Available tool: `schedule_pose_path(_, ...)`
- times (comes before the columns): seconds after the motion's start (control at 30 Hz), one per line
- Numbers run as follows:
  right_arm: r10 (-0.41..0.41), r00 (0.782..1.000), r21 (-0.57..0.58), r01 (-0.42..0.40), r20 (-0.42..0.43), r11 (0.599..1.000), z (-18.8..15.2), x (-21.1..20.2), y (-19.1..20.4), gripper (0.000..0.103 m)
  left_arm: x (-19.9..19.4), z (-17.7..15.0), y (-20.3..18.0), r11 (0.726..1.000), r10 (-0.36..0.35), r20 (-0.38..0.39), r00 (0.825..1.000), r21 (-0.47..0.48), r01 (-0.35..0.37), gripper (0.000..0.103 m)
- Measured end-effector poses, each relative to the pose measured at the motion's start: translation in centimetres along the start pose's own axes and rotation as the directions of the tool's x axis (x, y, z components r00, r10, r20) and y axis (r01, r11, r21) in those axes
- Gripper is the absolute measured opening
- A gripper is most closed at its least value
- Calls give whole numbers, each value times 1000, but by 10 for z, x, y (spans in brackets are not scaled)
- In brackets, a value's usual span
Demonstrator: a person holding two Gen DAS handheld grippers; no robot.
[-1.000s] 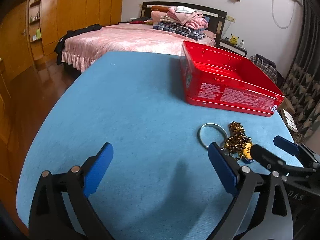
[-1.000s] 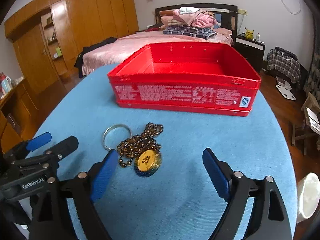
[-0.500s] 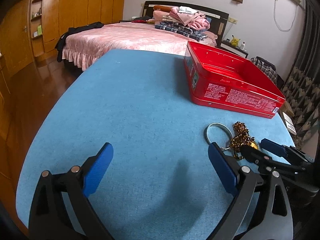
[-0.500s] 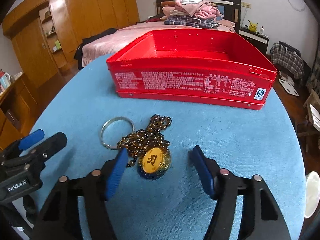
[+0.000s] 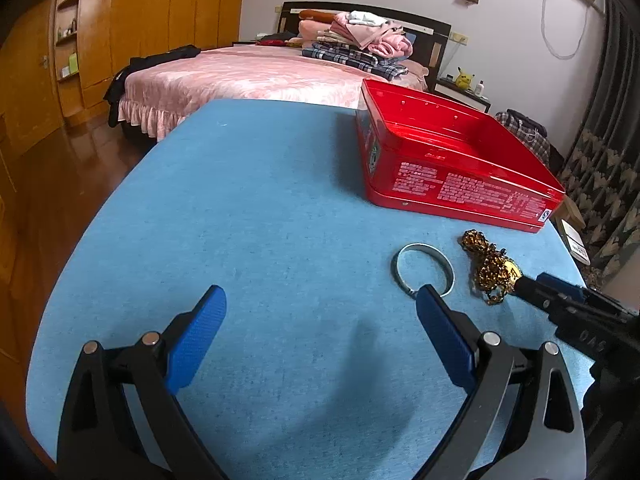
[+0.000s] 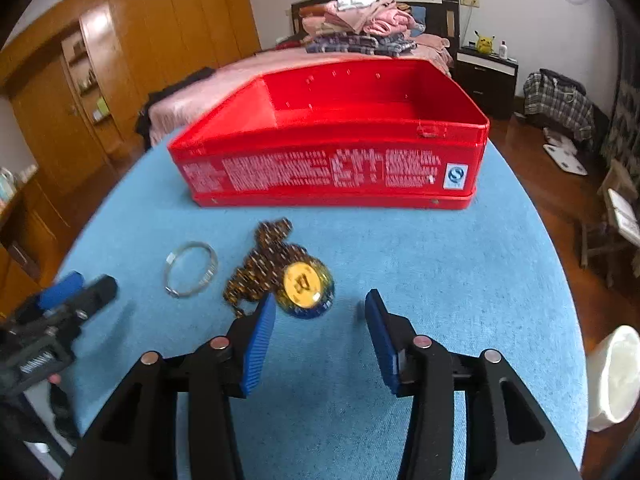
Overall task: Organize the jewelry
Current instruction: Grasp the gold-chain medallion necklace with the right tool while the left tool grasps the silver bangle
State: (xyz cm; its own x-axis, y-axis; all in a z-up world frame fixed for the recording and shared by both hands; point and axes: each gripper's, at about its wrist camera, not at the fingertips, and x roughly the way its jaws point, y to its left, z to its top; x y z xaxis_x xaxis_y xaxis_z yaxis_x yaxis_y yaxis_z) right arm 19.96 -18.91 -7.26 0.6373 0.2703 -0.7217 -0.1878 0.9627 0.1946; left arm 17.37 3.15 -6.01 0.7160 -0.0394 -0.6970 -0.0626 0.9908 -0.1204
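Note:
A gold necklace (image 6: 260,264) with a round yellow pendant (image 6: 306,284) lies bunched on the blue table (image 6: 440,280), in front of an open red tin (image 6: 328,176). A silver bangle (image 6: 214,266) rests just to its left. My right gripper (image 6: 320,300) points down at the pendant with its jaws closing. The blue tips flank the pendant's near edge without pressing it. My left gripper (image 5: 320,296) is wide open over bare cloth. The bangle (image 5: 449,276) lies beyond its right finger, and the necklace (image 5: 490,272) and right gripper (image 5: 534,282) are further right. The red tin (image 5: 460,184) is empty.
The round table's edge curves close on both sides. A white bin (image 6: 616,376) stands on the floor to the right. A pink bed (image 5: 248,76) with stacked clothes sits behind the table, with wooden wardrobes along the left wall.
My right gripper has moved forward and down to the pendant, and its jaws have narrowed from wide to about half. The left gripper stays open and nearly still.

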Motion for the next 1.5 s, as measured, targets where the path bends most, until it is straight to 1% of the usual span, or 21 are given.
schedule_pose_path(0.03,7,1000,-1,-7,9,1000,2,-1,1,56,0,0,-1,1000,0,0,1000,3,0,93)
schedule_pose_path(0.07,9,1000,-6,-9,18,1000,4,-1,2,62,1,0,-2,1000,0,0,1000,4,0,93)
schedule_pose_path(0.1,13,999,-19,-12,29,1000,7,-1,5,63,1,0,-2,1000,-1,0,1000,4,1,93)
schedule_pose_path(0.23,16,1000,-82,-13,26,997,19,11,16,63,2,-1,-1,1000,0,-2,1000,4,0,93)
schedule_pose_path(0.3,20,1000,-108,-20,3,994,26,21,21,63,2,-1,0,1000,2,-3,1000,2,-2,93)
schedule_pose_path(0.37,21,1000,-114,-23,-13,993,29,28,21,63,3,-1,1,1000,0,-5,1000,-1,0,93)
schedule_pose_path(0.43,21,999,-113,-27,-49,993,28,36,20,63,4,-1,0,1000,0,-7,1000,0,0,93)
schedule_pose_path(0.5,19,999,-109,-24,-51,994,27,36,19,58,4,-2,0,1000,0,-8,1000,4,0,93)
schedule_pose_path(0.53,16,999,-108,-22,-52,994,26,35,18,52,5,-2,0,1000,0,-9,1000,4,0,93)
schedule_pose_path(0.6,8,999,-90,-13,-52,996,24,32,14,47,5,-2,0,1000,-2,-10,1000,3,2,93)
schedule_pose_path(0.73,6,999,-31,-8,-51,999,14,20,3,43,5,-2,0,1000,-3,-10,1000,5,3,93)
schedule_pose_path(0.9,-8,998,-1,8,-61,1000,1,2,-2,43,5,-2,-2,1000,-11,-9,1000,7,11,93)
schedule_pose_path(0.97,-8,998,-22,7,-59,1000,-2,-1,0,44,6,-2,-6,1000,-15,-10,1000,14,16,93)
schedule_pose_path(1.07,-5,999,-32,4,-44,999,0,4,0,54,6,-2,-11,999,-23,-10,1000,24,23,93)
schedule_pose_path(1.17,-8,999,-66,5,-33,998,1,11,3,56,7,-3,-17,999,-28,-14,1000,36,29,93)
schedule_pose_path(1.23,-16,999,-84,13,-35,996,2,12,5,49,9,-4,-19,999,-33,-18,999,38,33,93)
schedule_pose_path(1.27,-18,999,-94,14,-35,995,2,12,6,43,10,-4,-20,999,-35,-20,999,40,36,93)
schedule_pose_path(1.4,-11,1000,-65,9,-26,998,0,8,-1,39,14,-1,-28,997,-53,-24,998,53,54,93)
schedule_pose_path(1.5,-72,997,-50,71,-14,996,-1,4,-10,38,18,1,-37,995,-72,-31,997,65,74,93)
